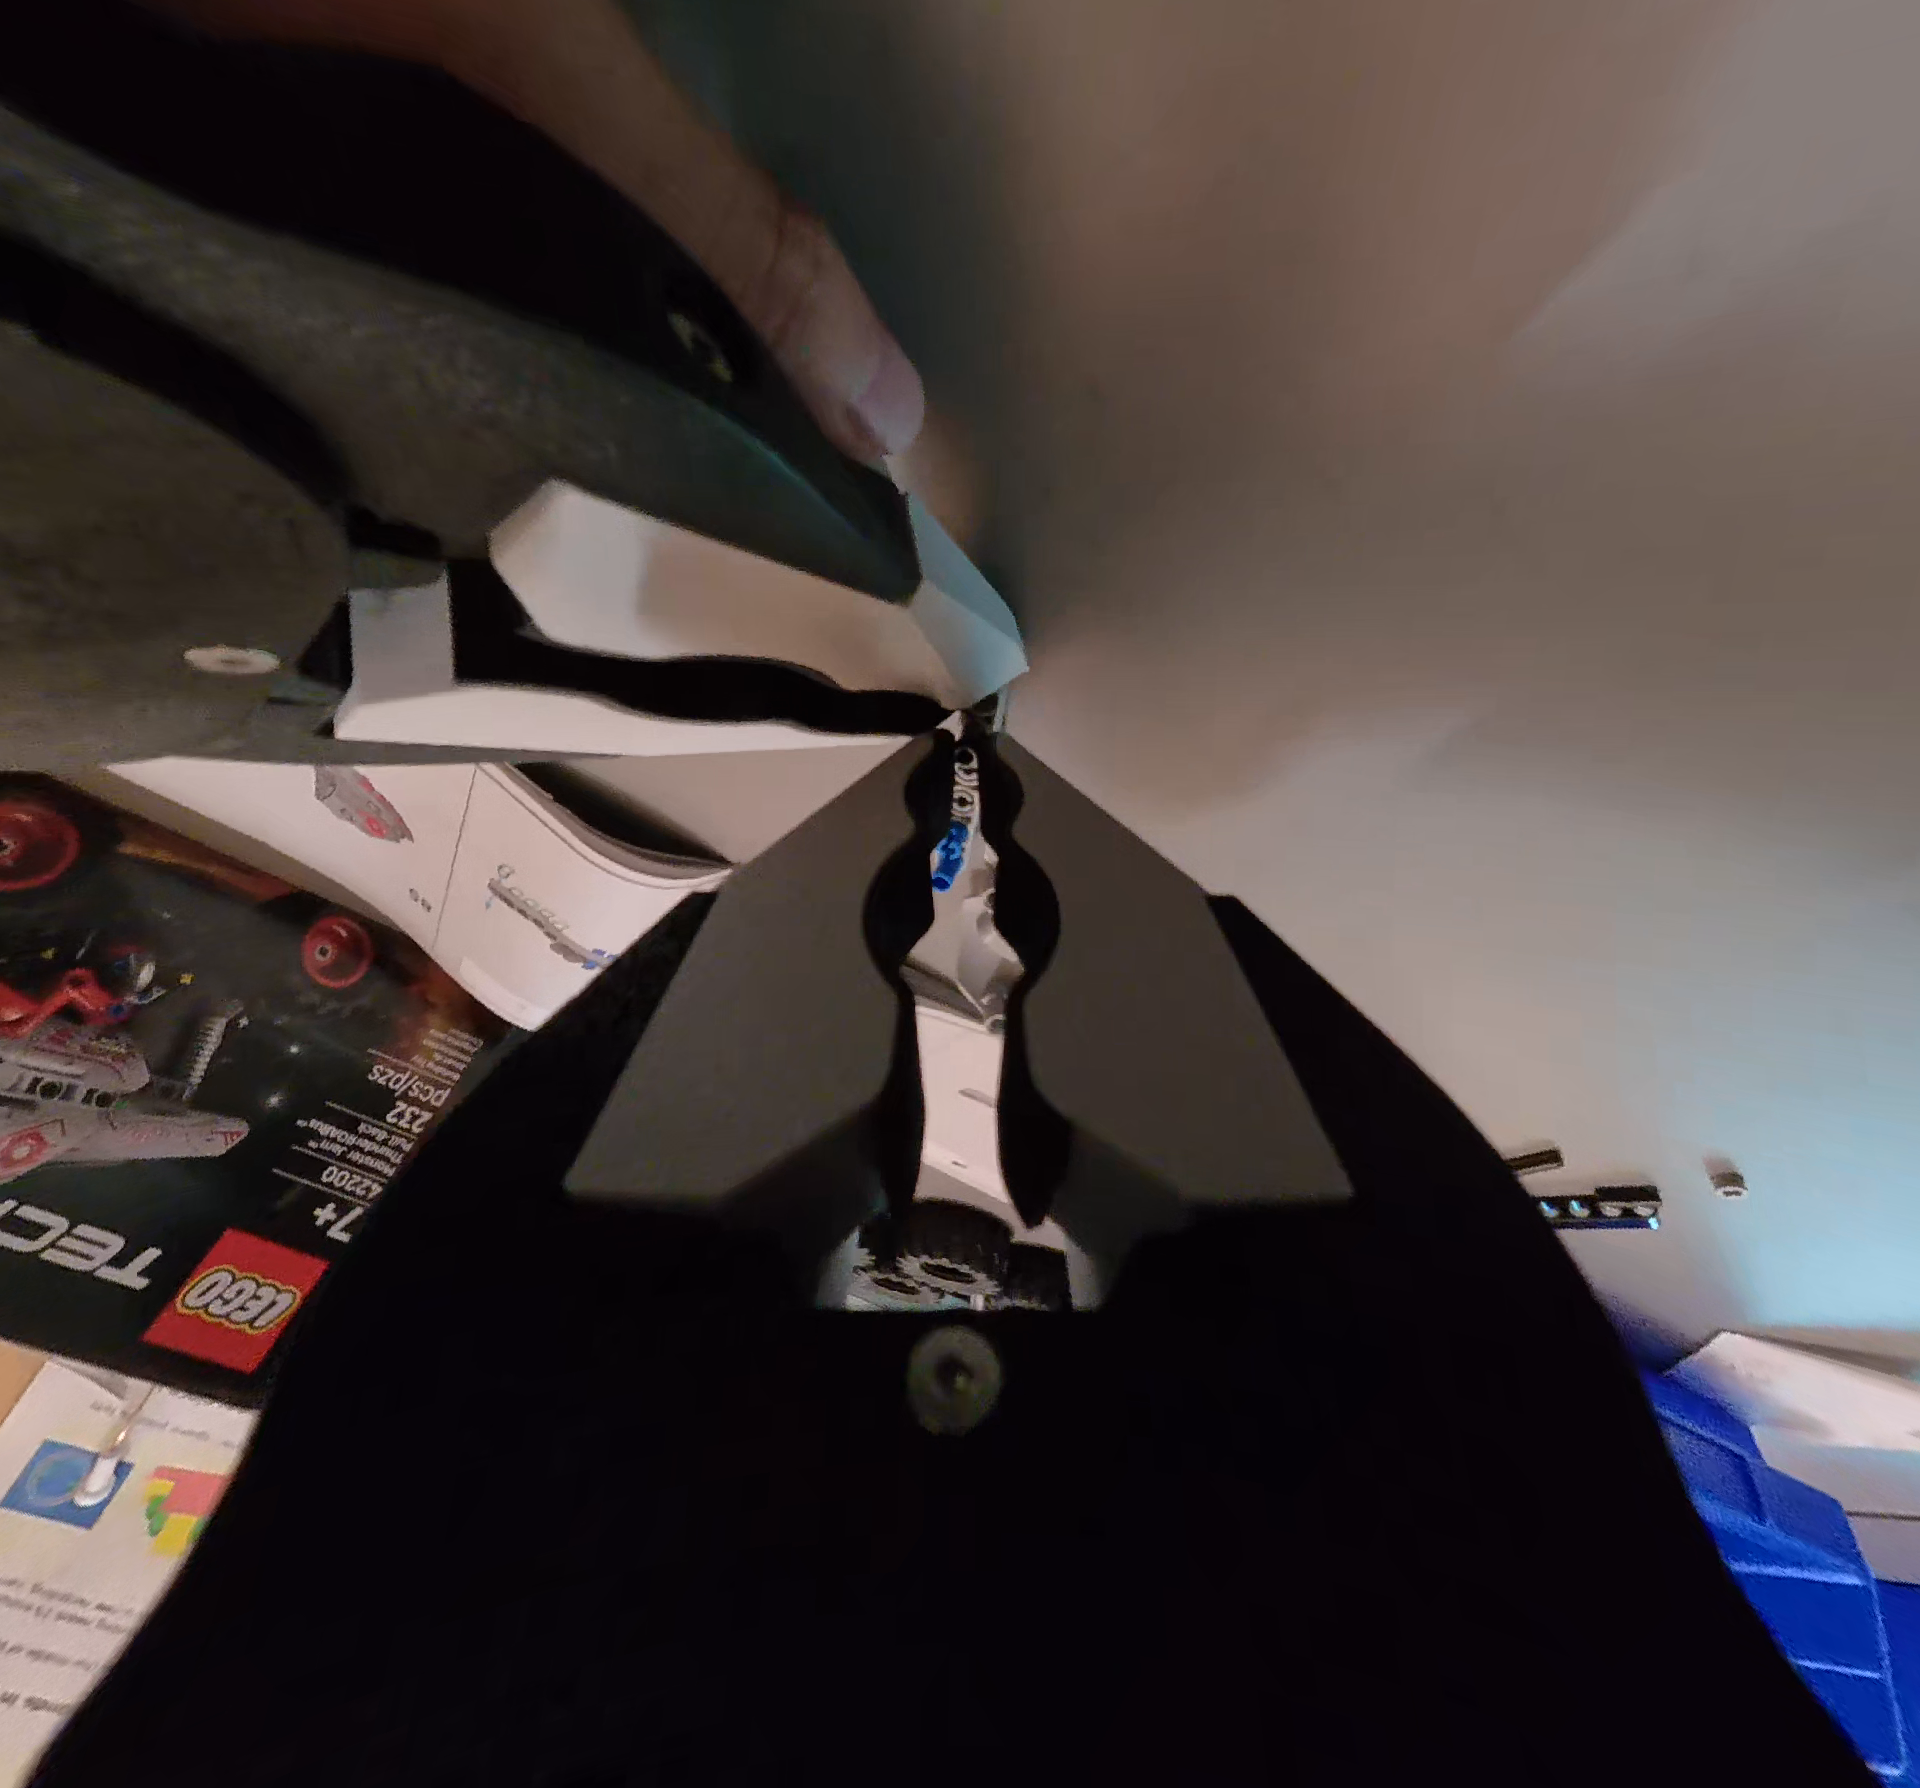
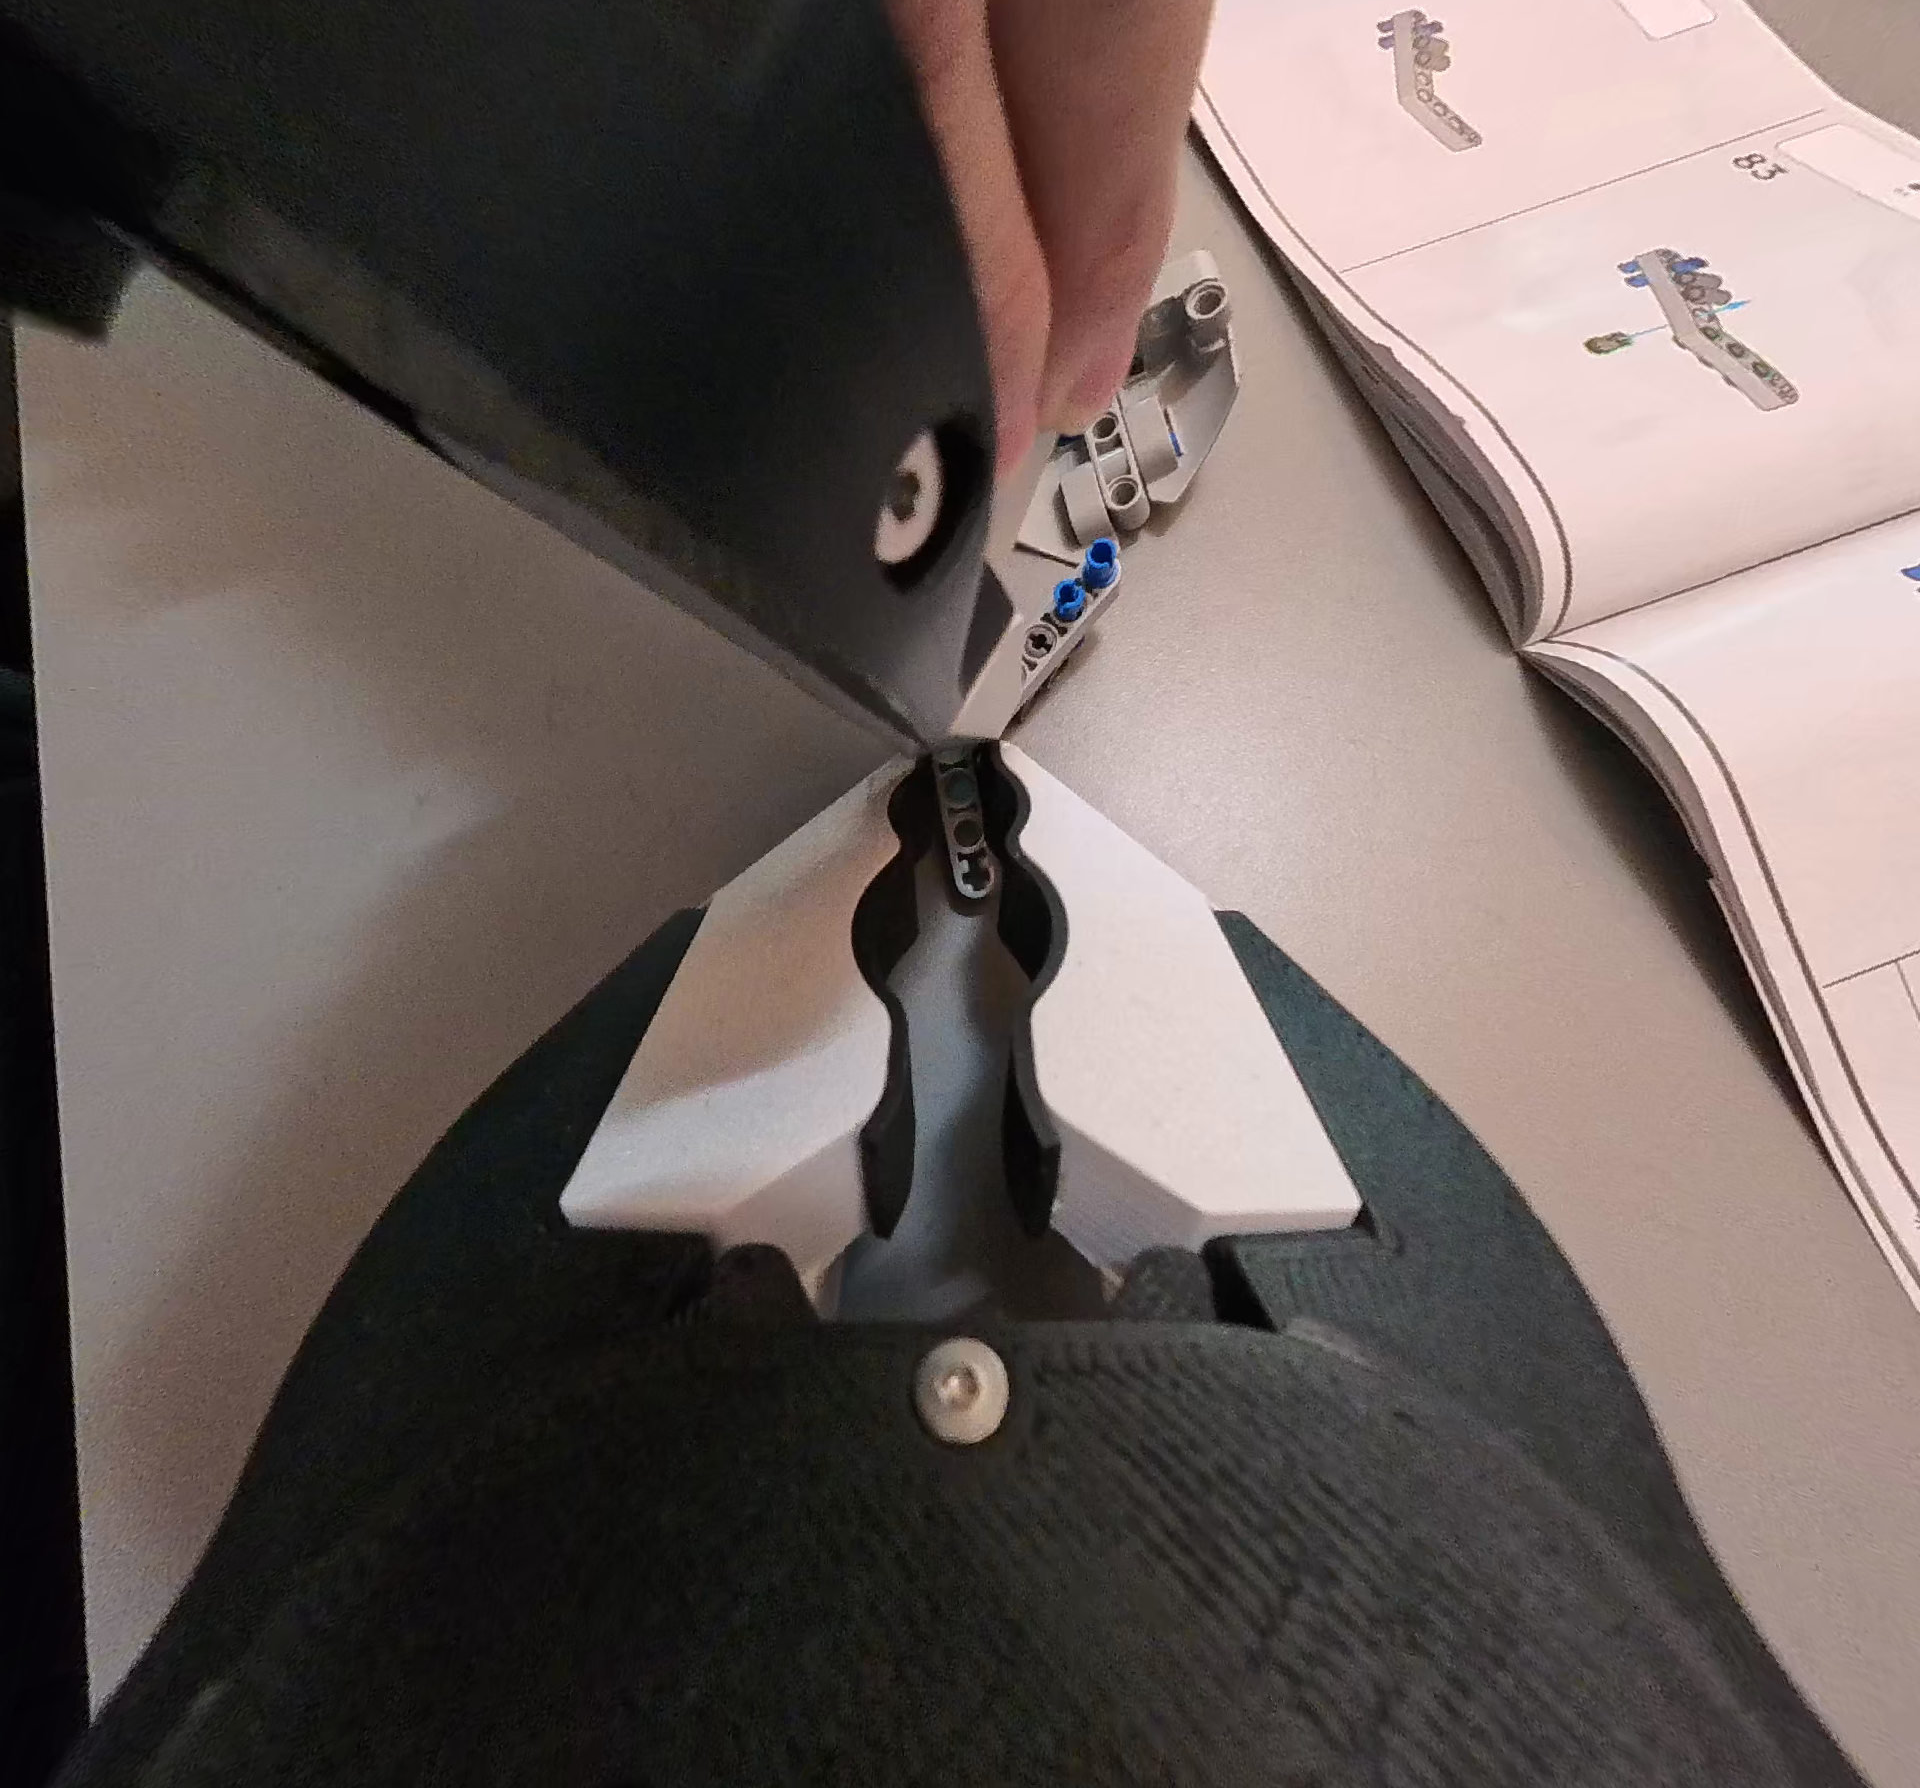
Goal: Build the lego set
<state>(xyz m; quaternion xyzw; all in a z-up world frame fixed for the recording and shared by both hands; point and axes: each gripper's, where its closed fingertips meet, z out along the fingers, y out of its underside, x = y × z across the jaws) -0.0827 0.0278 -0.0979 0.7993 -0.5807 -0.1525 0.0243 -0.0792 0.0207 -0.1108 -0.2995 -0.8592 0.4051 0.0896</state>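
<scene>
A grey lego assembly (image 2: 1049,626) with blue pins (image 2: 1086,575) is held above the bench (image 2: 416,699), between the tips of the two grippers. In the right wrist view its near end, a thin grey beam with round holes (image 2: 964,829), is seen clenched between the white-fingered jaws of the right gripper (image 2: 961,782), while the wider grey part is gripped at the tip of the dark left gripper (image 2: 935,689), beside which a hand's fingers (image 2: 1081,180) reach down to the piece. The left wrist view shows the same piece only as a sliver of grey and blue (image 1: 956,850) between the nearly closed jaws of the left gripper (image 1: 961,782), with the white fingers of the right gripper (image 1: 727,637) meeting it from the left. An open instruction booklet (image 2: 1558,336) lies on the bench to the right in the right wrist view; the set's box (image 1: 208,1063) is shown only in the left wrist view (it appears upside down there), as are a small dark beam (image 1: 1600,1208) on the bench and a blue object (image 1: 1787,1551) at the lower right edge.
</scene>
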